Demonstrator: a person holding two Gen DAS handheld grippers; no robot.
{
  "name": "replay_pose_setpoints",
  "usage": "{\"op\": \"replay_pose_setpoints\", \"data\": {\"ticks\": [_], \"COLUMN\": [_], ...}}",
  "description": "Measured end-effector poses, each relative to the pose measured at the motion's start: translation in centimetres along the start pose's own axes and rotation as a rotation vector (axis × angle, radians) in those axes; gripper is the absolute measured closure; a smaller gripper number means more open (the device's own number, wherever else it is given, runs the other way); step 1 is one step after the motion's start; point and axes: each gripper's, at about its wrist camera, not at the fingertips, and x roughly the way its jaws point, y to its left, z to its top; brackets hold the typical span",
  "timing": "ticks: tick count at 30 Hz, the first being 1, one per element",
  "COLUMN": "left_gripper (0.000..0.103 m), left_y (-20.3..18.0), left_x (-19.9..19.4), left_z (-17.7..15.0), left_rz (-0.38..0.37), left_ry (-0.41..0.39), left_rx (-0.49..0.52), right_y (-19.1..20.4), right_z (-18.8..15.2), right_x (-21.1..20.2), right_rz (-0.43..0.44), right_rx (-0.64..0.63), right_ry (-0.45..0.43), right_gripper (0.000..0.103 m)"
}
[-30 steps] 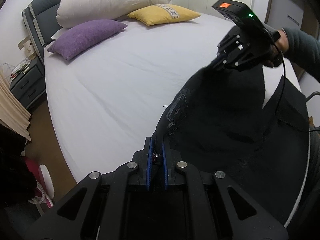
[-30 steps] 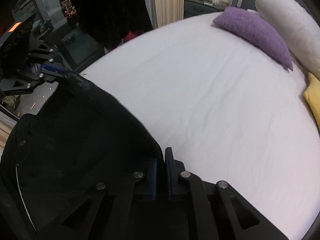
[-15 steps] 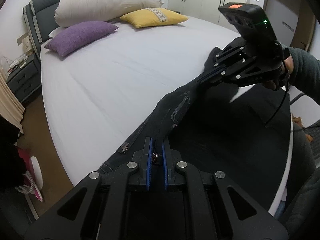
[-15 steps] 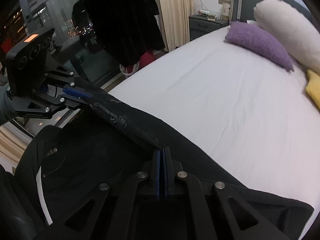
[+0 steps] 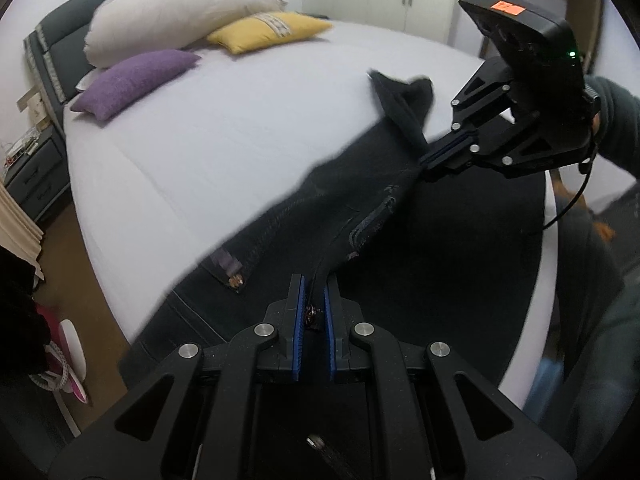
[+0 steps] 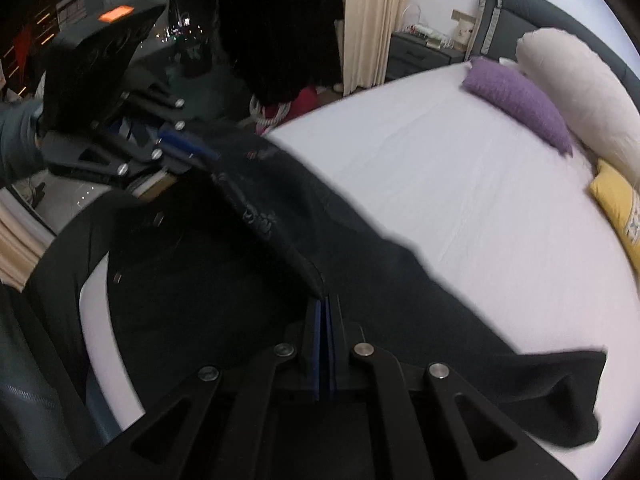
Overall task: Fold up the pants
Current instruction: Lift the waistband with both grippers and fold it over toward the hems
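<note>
Black pants (image 5: 344,200) hang stretched between my two grippers above the white bed (image 5: 224,128). My left gripper (image 5: 314,292) is shut on one end of the waistband, near a zipper flap. My right gripper (image 5: 430,160) is shut on the other end; a loose piece of fabric sticks up behind it. In the right wrist view my right gripper (image 6: 325,304) pinches the pants (image 6: 360,264) and my left gripper (image 6: 200,152) holds the far end. The rest of the pants droops over the bed's near edge.
A white pillow (image 5: 176,12), a purple cushion (image 5: 136,80) and a yellow cushion (image 5: 272,30) lie at the headboard. A nightstand (image 5: 32,176) stands left of the bed. Dark clothes (image 6: 280,32) hang by the curtain (image 6: 368,20).
Both grippers have lifted and pulled apart, so the waistband is now stretched taut between them. The pants have swung up over the bed edge.
</note>
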Motion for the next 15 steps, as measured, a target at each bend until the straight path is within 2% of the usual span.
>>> {"op": "replay_pose_setpoints", "data": {"ticks": [5,10,15], "left_gripper": [0.095,0.095,0.095], "left_y": [-3.6,-6.7,-7.8], "left_x": [0.5,-0.2,-1.1], "left_z": [-3.9,-7.0,-8.5], "left_rz": [-0.017,-0.038,-0.056], "left_ry": [0.059,0.09,0.1], "left_rx": [0.053,0.09,0.099], "right_y": [3.6,5.7,8.4], "right_z": [-3.1,-4.0,-4.2], "right_x": [1.5,1.7,1.4], "right_rz": [-0.02,-0.07,-0.098], "right_rx": [0.01,-0.002,-0.045], "right_ry": [0.044,0.058,0.071], "right_gripper": [0.1,0.1,0.1]}}
